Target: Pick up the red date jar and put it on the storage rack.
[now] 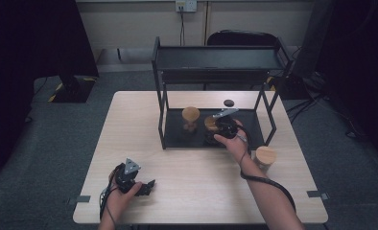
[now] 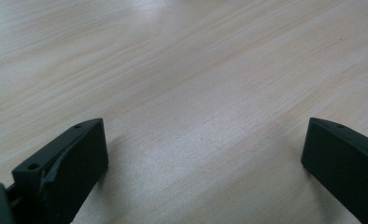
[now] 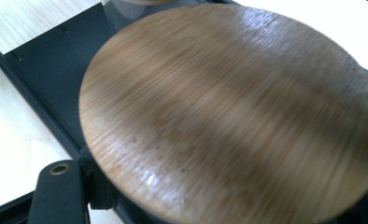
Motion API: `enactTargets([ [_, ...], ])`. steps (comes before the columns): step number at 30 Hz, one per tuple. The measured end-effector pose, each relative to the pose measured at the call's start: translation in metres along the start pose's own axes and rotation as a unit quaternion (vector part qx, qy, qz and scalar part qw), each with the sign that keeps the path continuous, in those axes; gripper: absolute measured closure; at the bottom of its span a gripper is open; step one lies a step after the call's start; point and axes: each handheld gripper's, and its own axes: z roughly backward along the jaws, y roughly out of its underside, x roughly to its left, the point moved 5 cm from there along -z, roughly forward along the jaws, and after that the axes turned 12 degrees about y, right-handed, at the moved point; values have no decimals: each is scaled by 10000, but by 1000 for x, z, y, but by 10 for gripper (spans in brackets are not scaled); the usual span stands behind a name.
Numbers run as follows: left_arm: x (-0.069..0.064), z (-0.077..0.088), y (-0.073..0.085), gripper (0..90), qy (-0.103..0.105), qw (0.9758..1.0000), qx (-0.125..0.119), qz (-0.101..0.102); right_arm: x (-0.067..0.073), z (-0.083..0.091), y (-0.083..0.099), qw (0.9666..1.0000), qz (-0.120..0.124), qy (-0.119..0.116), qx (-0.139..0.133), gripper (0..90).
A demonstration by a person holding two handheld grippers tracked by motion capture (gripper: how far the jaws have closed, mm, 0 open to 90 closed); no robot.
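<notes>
A jar with a round wooden lid (image 3: 233, 116) stands on the lower shelf (image 1: 247, 130) of a black two-tier rack. My right gripper (image 1: 216, 128) reaches in from the front and is shut on this jar (image 1: 209, 123). Its lid looms close in the right gripper view, where one black finger (image 3: 60, 191) shows at the lid's lower left edge. My left gripper (image 1: 148, 186) rests low over the wooden table (image 1: 192, 191) near its front left. Its jaws stand wide apart (image 2: 205, 140) with nothing but bare wood between them.
A second wooden-lidded jar (image 1: 191, 116) stands on the same shelf to the left. A third jar (image 1: 265, 156) sits on the table right of the rack's front. The rack's upper shelf (image 1: 216, 60) overhangs the lower one. A small dark disc (image 1: 229, 102) lies behind the rack.
</notes>
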Motion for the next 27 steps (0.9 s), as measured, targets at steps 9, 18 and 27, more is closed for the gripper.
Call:
enactTargets([
  [9,0,0,0,0,0,10000,-1,1,-4,-6,-1,9999,-43,89,43,252],
  [18,0,0,0,1,-1,10000,-2,1,-6,-11,-4,9999,-125,110,15,252],
  [27,0,0,0,0,-1,10000,-2,-1,-7,-17,-6,9997,-235,96,-52,252],
])
